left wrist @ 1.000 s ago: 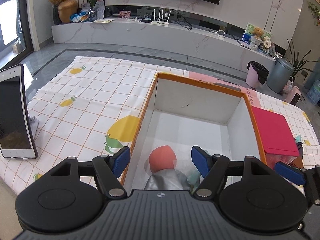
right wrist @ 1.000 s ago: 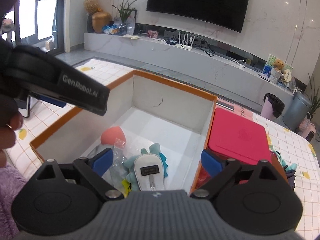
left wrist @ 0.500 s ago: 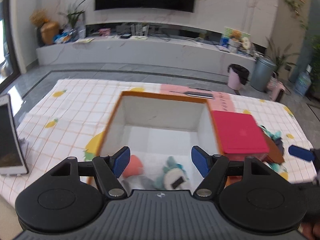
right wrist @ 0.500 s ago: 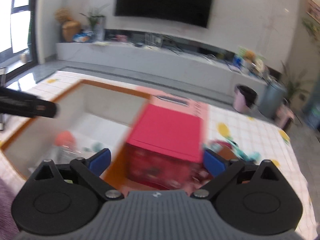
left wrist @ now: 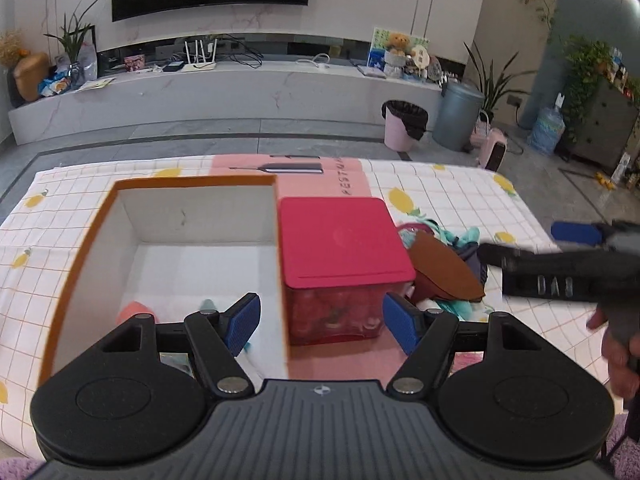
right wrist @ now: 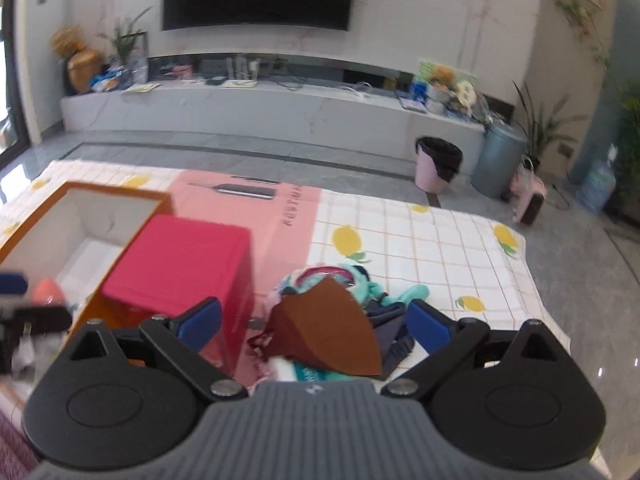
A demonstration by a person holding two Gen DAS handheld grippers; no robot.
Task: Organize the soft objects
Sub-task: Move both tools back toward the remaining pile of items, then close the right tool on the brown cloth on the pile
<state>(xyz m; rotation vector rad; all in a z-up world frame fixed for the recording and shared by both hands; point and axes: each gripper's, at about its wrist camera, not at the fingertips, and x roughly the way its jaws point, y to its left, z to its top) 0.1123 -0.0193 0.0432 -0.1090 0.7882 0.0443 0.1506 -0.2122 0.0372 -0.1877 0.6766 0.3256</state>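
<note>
1. We hold the left gripper (left wrist: 321, 323) with its blue pads spread wide and nothing between them; it hangs above the near edge of the orange-rimmed cardboard box (left wrist: 86, 240) and the red-lidded container (left wrist: 340, 236).
2. We hold the right gripper (right wrist: 314, 323) released as well, its pads apart and empty, above the pile of soft items (right wrist: 340, 320).
3. The pile lies on the lemon-print tablecloth (right wrist: 440, 240), just beside the right wall of the red-lidded container. A brown triangular piece (right wrist: 328, 332) sits on top; teal plush (right wrist: 400, 294) and dark blue fabric (right wrist: 390, 322) show beneath it.
4. Inside the cardboard box, a coral-pink rounded item (left wrist: 134, 312) rests near the front left corner. A teal item (left wrist: 208, 304) lies beside it, largely hidden by the left gripper.
5. In the left wrist view the right gripper appears blurred at the right edge, with a hand (left wrist: 618, 340) beneath it.
6. A pink mat (right wrist: 256, 204) lies under the container and box.
</note>
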